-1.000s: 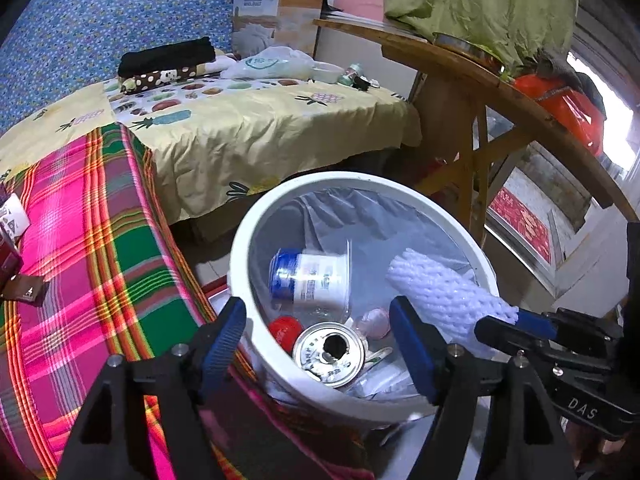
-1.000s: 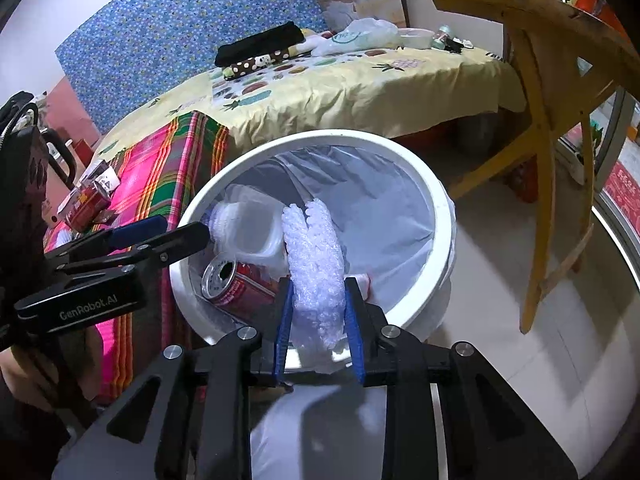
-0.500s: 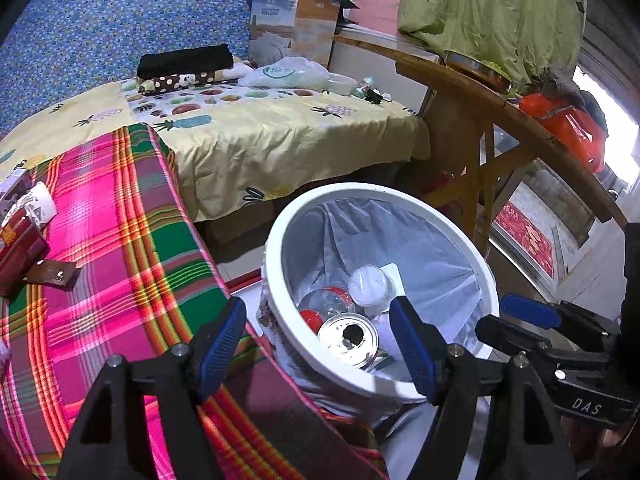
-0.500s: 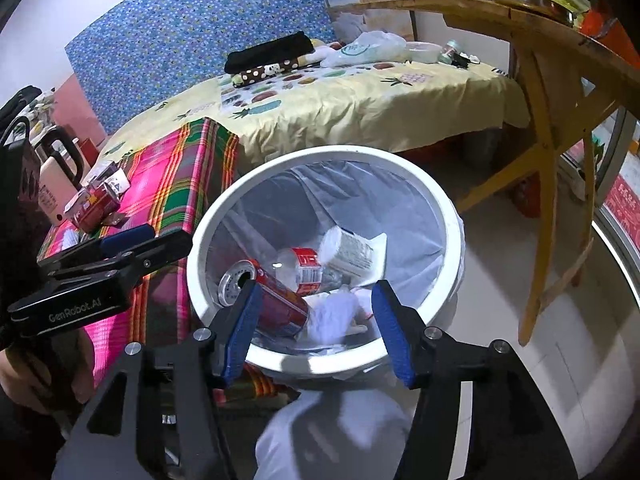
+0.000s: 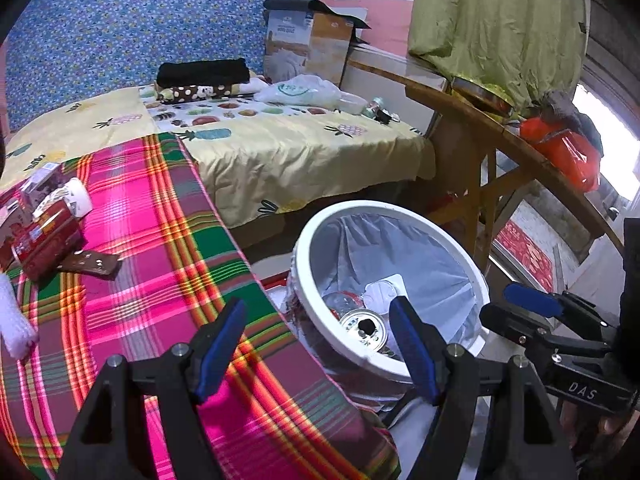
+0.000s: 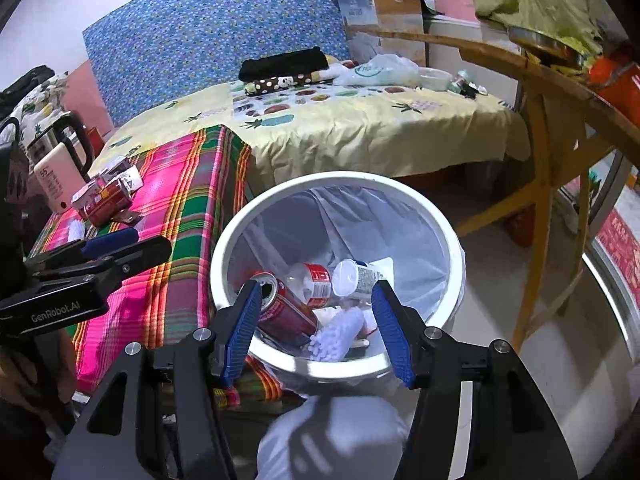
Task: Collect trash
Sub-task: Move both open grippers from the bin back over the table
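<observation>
Plaid pink blanket (image 5: 160,264) on the bed, and both grippers are empty with jaws apart: right gripper (image 6: 316,332) above the white bin (image 6: 240,236), left gripper (image 5: 316,352) beside it. Foam net (image 6: 340,338) lies inside by a red can (image 6: 286,312). More cans (image 5: 44,236) sit further back.

Bed (image 5: 312,168): yellow fruit-print sheet (image 5: 280,148), pink-green plaid blanket (image 5: 160,264) over its near part. On blanket: red can (image 5: 48,240), small cartons (image 5: 36,184), brown leather tag (image 5: 94,264), white foam net (image 5: 14,320) at left edge. Far end of sheet: black folded cloth (image 5: 202,72) on dotted pillow (image 5: 192,91), white plastic bag (image 5: 298,90). Floor (image 6: 560,352): white bin (image 6: 452,248), standing beside bed.
</observation>
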A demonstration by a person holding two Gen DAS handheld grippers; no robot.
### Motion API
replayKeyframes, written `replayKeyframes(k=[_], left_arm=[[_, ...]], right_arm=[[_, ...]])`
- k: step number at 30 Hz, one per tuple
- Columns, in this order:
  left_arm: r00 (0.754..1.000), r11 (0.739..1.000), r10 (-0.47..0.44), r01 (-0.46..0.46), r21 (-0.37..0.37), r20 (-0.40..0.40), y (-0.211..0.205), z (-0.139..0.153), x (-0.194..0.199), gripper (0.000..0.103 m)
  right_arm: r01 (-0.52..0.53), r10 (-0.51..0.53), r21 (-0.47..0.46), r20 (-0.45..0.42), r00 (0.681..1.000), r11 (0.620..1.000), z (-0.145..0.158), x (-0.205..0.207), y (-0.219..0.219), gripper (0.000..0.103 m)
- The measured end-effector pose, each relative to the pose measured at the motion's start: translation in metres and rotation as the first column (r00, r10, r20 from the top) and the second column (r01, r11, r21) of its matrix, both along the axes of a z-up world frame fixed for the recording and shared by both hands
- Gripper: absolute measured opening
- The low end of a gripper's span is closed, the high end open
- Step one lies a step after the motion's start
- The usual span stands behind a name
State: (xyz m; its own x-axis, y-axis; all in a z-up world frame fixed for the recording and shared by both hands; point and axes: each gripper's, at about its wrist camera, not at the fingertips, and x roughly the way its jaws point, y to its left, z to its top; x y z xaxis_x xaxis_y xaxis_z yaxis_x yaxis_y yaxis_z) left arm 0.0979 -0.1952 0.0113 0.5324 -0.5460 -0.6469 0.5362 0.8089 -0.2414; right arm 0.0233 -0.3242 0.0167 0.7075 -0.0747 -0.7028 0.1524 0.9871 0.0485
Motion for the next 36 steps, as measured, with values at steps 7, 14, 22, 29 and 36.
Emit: replayKeyframes(k=[7, 14, 22, 29, 36], left_arm=[[0.999, 0.999, 0.041, -0.041, 0.010, -0.008, 0.015, 0.000, -0.005, 0.075], [0.996, 0.996, 0.087, -0.087, 0.024, -0.013, 0.035, -0.005, -0.012, 0.071], [0.985, 0.985, 0.166, -0.164, 0.042, -0.050, 0.065, -0.017, -0.015, 0.067], [0.972, 0.971, 0.234, -0.232, 0.065, -0.022, 0.091, -0.022, -0.025, 0.067], [0.947, 0.947, 0.317, -0.314, 0.067, -0.047, 0.122, -0.026, -0.020, 0.067]], right_arm=[[-0.022, 0.022, -0.012, 0.016, 1.000, 1.000, 0.005, -0.001, 0.010, 0.059], [-0.062, 0.062, 0.002, 0.032, 0.998, 0.998, 0.004, -0.002, 0.024, 0.059], [-0.099, 0.099, 0.026, 0.021, 0.995, 0.995, -0.004, 0.001, 0.043, 0.059], [-0.162, 0.162, 0.063, 0.015, 0.987, 0.985, -0.007, 0.008, 0.058, 0.059], [-0.234, 0.233, 0.079, 0.030, 0.972, 0.969, -0.004, 0.018, 0.074, 0.059]])
